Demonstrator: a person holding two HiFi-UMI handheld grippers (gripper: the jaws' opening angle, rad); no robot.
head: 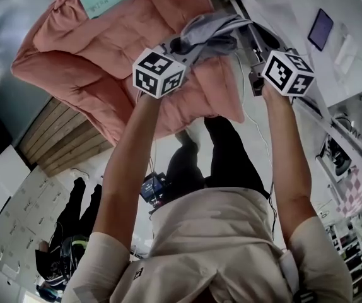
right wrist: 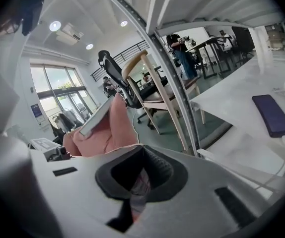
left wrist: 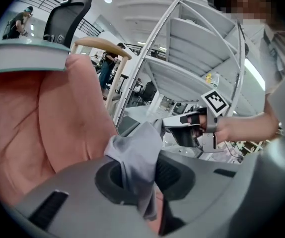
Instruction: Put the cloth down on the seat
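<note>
The left tool point(left wrist: 132, 178) and right tool point(right wrist: 139, 181) each pinch an end of the thin grey fabric cloth point(head: 214, 29), held over the salmon-pink quilted seat cushion point(head: 105, 52) (contact unclear); lower both ends evenly, spread flat, before releasing.

Cream short-sleeved shirt point(head: 219, 232), dark trousers point(head: 228, 160); grey left gripper point(left wrist: 135, 180) and right gripper point(right wrist: 140, 180), each topped by a black-and-white marker cube point(head: 159, 73); perhaps a thin cable point(head: 271, 197) along one arm.
</note>
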